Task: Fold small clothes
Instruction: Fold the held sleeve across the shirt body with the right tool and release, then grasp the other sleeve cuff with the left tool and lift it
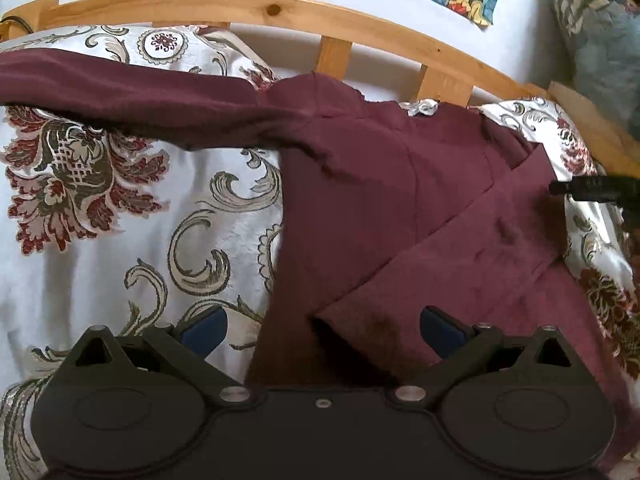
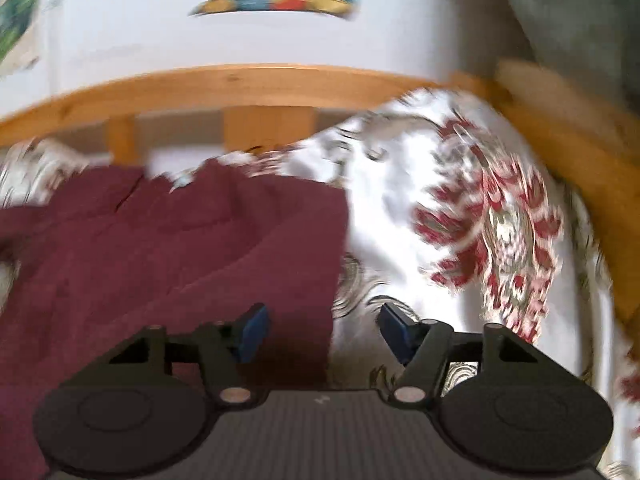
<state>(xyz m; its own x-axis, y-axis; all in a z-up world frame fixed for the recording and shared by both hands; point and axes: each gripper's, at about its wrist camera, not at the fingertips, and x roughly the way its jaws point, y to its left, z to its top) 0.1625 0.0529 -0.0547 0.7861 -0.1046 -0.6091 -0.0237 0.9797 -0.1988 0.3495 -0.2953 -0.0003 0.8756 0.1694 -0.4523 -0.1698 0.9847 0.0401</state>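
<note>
Garment: dark maroon knit top (image 1: 400, 200) lies on a white bedspread with red and olive scrolls (image 1: 120, 208), near a pine bed rail (image 1: 280, 10).
Fold so far: right sleeve lies diagonally across the body; left sleeve stretches out flat.
Left gripper (image 1: 320, 330): blue-padded fingers spread wide, nothing pinched, hovering over the hem and folded cuff.
Right gripper (image 2: 322, 330): fingers parted, empty, above the top's right edge; view blurred.
Doing it well: probably pinch the outstretched sleeve near its cuff, lay it across smoothly, and avoid catching the bedspread.
</note>
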